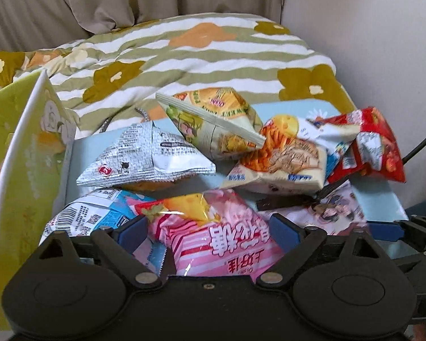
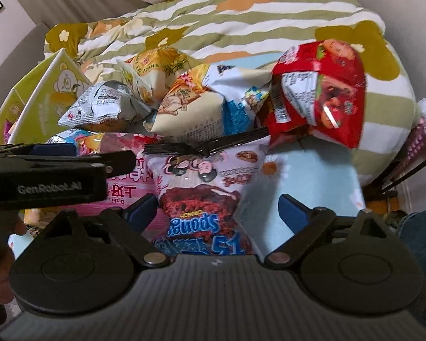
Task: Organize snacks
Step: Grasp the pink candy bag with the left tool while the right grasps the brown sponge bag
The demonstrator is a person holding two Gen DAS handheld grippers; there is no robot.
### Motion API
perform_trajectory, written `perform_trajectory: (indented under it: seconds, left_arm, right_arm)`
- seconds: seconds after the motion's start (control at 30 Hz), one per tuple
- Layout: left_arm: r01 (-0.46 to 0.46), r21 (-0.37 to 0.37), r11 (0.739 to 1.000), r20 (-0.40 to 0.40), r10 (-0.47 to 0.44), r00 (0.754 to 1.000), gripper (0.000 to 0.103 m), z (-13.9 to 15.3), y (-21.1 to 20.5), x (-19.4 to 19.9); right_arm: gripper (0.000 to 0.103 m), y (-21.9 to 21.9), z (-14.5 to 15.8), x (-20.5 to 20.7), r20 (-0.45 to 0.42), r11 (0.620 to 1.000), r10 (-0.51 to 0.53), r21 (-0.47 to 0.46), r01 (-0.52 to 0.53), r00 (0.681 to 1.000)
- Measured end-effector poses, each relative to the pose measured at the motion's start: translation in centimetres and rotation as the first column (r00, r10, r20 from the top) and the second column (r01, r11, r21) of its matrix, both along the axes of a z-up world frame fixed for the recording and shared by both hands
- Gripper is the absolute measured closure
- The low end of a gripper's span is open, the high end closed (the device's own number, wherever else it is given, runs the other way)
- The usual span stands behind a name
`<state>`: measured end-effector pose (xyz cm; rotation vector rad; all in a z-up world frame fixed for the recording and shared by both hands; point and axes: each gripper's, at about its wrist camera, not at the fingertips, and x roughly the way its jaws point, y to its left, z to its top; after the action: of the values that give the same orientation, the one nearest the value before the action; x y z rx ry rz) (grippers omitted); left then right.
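**Two Grippers Reaching Into the Snack Pile**

The left gripper [image 1: 208, 236] is sitting with its jaws apart around the pink striped bag [image 1: 213, 244], at 6 o'clock in the pile, not squeezing it. The right gripper [image 2: 217, 213] is waiting with jaws apart around the sponge crunch bag [image 2: 204, 199], just right of it. Both bags are looking light, puffy and slippery. Pinching a flat sealed edge is probably the safest.

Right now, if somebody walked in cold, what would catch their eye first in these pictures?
Probably the heap of bright snack bags on the pale blue surface, with the red bag standing tallest at the right. Next, the pink striped bag between the open left gripper's blue pads. Behind everything lies a green-striped flowered quilt.
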<state>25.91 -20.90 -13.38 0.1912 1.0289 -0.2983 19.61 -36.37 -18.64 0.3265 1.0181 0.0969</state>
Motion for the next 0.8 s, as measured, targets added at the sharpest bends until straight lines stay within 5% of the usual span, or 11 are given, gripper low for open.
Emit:
perform_trajectory:
  seconds: [0.07, 0.23, 0.8]
  left_arm:
    - [0.005, 0.002, 1.0, -0.011, -0.005, 1.0, 0.01, -0.3, 0.0, 0.1]
    - [0.002, -0.001, 1.0, -0.037, -0.002, 0.999, 0.009, -1.1, 0.0, 0.6]
    - [-0.113, -0.074, 0.991, -0.103, 0.105, 0.989, 0.005, -0.8, 0.1, 3.0]
  right_arm:
    - [0.019, 0.3, -0.5, 0.4, -0.022, 1.0, 0.018, 0.004, -0.018, 1.0]
    - [0.027, 0.1, -0.8, 0.0, -0.034, 1.0, 0.025, 0.009, -0.025, 0.999]
    - [0.031, -1.3, -0.3, -2.2, -0.063, 1.0, -0.012, -0.01, 0.011, 0.998]
